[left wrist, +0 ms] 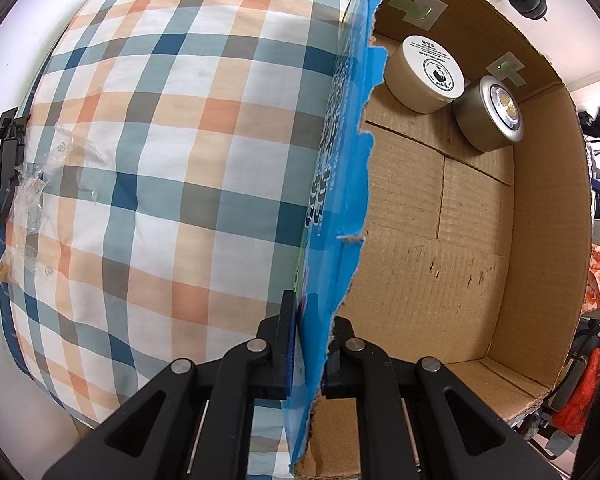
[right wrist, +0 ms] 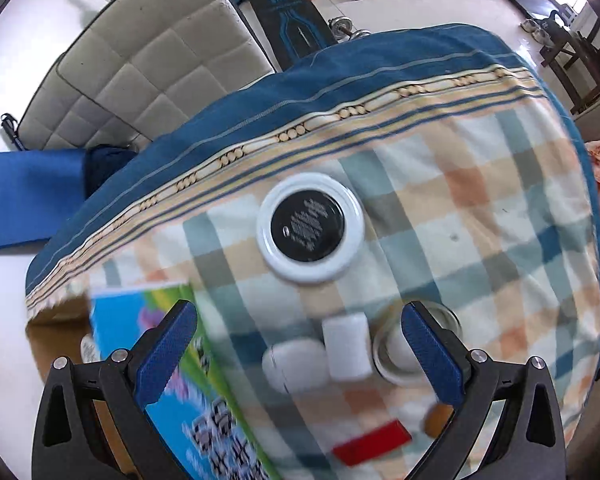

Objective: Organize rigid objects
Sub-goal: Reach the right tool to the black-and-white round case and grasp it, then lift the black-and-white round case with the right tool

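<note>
Inside the cardboard box (left wrist: 460, 240), 2 round containers lie on their sides against the far wall: a cream tub (left wrist: 426, 74) with a white printed lid, and just beside it, touching or nearly so, a metallic tin (left wrist: 488, 114) with a gold centre. Both point their lids toward the left wrist camera, so their axes run roughly along the box floor. The left gripper (left wrist: 312, 356) is clamped on the torn blue side wall (left wrist: 340, 200) of the box, one finger outside, one inside.

Outside the box, on the checked cloth (right wrist: 480, 220), sits a white-rimmed lid with a black centre (right wrist: 310, 228), flat side up. Nearer the right gripper (right wrist: 300, 352), whose fingers stand wide apart with nothing between them, are a white pod-shaped case (right wrist: 294, 364), a white upright cylinder (right wrist: 348, 346), a glass jar (right wrist: 396, 354) partly hidden behind the right finger, and a red flat piece (right wrist: 374, 442).

The right view is motion-blurred, so print on the lid and on the box's coloured side (right wrist: 204, 412) cannot be read. A crumpled clear plastic bag (left wrist: 32, 196) lies at the cloth's left edge.
</note>
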`<state>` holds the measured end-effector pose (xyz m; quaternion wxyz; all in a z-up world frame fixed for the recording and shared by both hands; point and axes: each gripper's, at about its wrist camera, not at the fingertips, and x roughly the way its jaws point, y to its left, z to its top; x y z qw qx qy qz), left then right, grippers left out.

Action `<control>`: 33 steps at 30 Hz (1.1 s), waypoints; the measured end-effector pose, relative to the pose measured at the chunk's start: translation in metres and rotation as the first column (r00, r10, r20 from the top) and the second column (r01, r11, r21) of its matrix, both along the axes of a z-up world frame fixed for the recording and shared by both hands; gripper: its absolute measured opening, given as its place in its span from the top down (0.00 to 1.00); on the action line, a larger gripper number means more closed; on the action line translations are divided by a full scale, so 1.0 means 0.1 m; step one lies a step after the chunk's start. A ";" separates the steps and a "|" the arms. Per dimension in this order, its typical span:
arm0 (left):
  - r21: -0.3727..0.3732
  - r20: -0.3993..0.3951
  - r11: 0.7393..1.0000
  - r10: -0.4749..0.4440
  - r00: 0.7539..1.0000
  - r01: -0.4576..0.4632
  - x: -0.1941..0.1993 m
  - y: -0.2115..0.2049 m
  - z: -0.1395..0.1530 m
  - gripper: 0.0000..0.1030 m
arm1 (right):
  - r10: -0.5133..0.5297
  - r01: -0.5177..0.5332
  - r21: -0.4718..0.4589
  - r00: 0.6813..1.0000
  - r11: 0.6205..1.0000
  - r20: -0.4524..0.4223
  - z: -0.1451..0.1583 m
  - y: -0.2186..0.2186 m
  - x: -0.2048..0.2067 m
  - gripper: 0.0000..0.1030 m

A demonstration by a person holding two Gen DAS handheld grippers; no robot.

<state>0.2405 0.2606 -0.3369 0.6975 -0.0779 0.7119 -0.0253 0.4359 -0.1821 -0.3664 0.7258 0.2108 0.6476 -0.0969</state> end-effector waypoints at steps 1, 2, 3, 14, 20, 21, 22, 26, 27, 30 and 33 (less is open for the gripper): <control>-0.005 0.001 1.000 0.004 1.000 -0.004 0.00 0.01 0.00 0.94 | -0.012 0.012 0.005 1.000 1.000 -0.001 -0.06 0.00 0.06 0.00; -0.012 0.002 1.000 0.009 1.000 -0.009 -0.01 0.03 0.00 0.94 | -0.016 0.016 0.003 1.000 1.000 -0.003 -0.10 0.01 0.11 0.00; -0.018 0.002 1.000 0.013 1.000 -0.013 -0.02 0.05 -0.01 0.93 | -0.020 0.020 -0.002 1.000 1.000 -0.004 -0.14 0.01 0.16 0.00; -0.054 -0.004 0.997 0.046 0.999 -0.047 -0.04 0.17 0.00 0.92 | -0.057 0.055 -0.018 0.994 0.998 -0.090 -0.62 -0.02 0.45 0.05; -0.052 -0.004 0.997 0.048 0.999 -0.048 -0.05 0.18 0.01 0.92 | -0.071 0.065 -0.053 0.990 0.997 -0.126 -0.76 -0.07 0.42 0.26; -0.050 -0.003 0.998 0.046 0.999 -0.046 -0.05 0.18 0.01 0.92 | -0.061 0.054 -0.060 0.989 0.997 -0.134 -0.77 -0.06 0.43 0.26; -0.049 -0.003 0.998 0.045 0.999 -0.046 -0.05 0.18 0.01 0.92 | -0.055 0.046 -0.064 0.989 0.997 -0.138 -0.77 -0.06 0.43 0.26; -0.047 -0.002 0.998 0.042 0.999 -0.042 -0.05 0.18 0.01 0.92 | -0.039 0.027 -0.086 0.989 0.996 -0.140 -0.77 0.01 0.43 0.28; -0.046 -0.002 0.998 0.041 0.999 -0.041 -0.05 0.18 0.01 0.92 | -0.032 0.020 -0.091 0.990 0.996 -0.139 -0.77 0.03 0.42 0.28; -0.040 -0.002 0.999 0.036 0.999 -0.036 -0.04 0.16 0.01 0.92 | -0.036 0.026 -0.083 0.991 0.996 -0.129 -0.72 0.09 0.36 0.28; -0.041 0.000 0.999 0.035 0.999 -0.035 -0.04 0.15 0.01 0.92 | -0.028 0.021 -0.066 0.994 0.998 -0.102 -0.60 0.13 0.23 0.29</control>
